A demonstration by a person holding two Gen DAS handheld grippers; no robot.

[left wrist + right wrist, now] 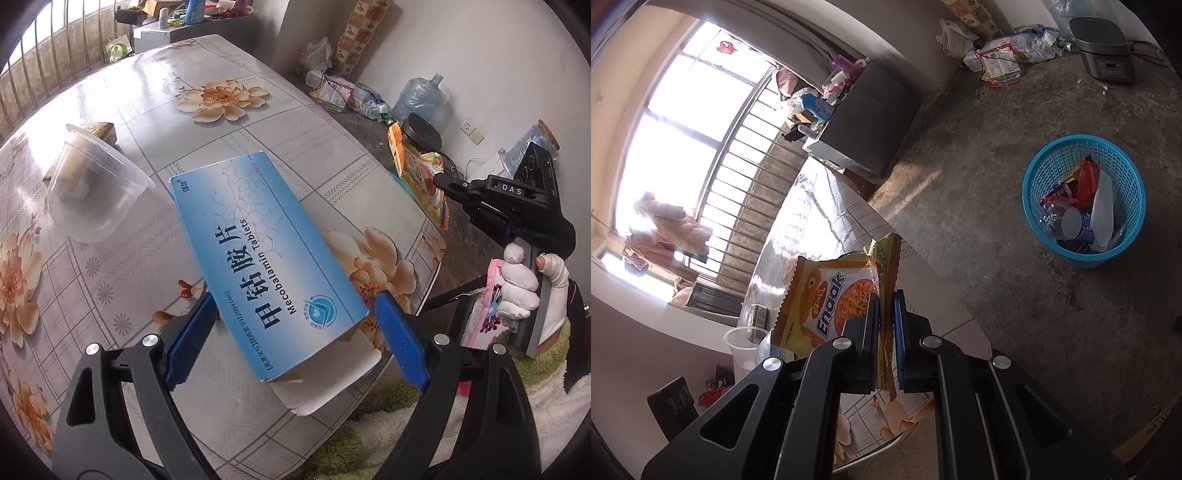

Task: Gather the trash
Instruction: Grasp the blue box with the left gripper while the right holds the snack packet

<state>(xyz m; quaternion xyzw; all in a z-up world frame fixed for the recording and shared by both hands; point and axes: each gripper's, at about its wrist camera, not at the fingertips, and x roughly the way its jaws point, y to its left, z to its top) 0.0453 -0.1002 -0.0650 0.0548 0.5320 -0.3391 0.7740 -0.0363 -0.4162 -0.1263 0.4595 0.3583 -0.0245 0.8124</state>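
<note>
Right gripper point(885, 325) is clamping the noodle wrapper point(827, 299) edge-on, seemingly for carrying to the blue basket point(1049, 162) well off to its right, while left gripper point(295, 325), 2 fingers closed on the tablet box point(266, 251), is holding it above the table point(147, 110).

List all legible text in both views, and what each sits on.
"甲钴胺片" and "Mecobalamin Tablets": blue medicine box.
Its small approval number line: too small to read surely.
"DAS": right gripper body.
"Enaak": yellow noodle snack packet.
Packet's smaller print: blurred.
</note>
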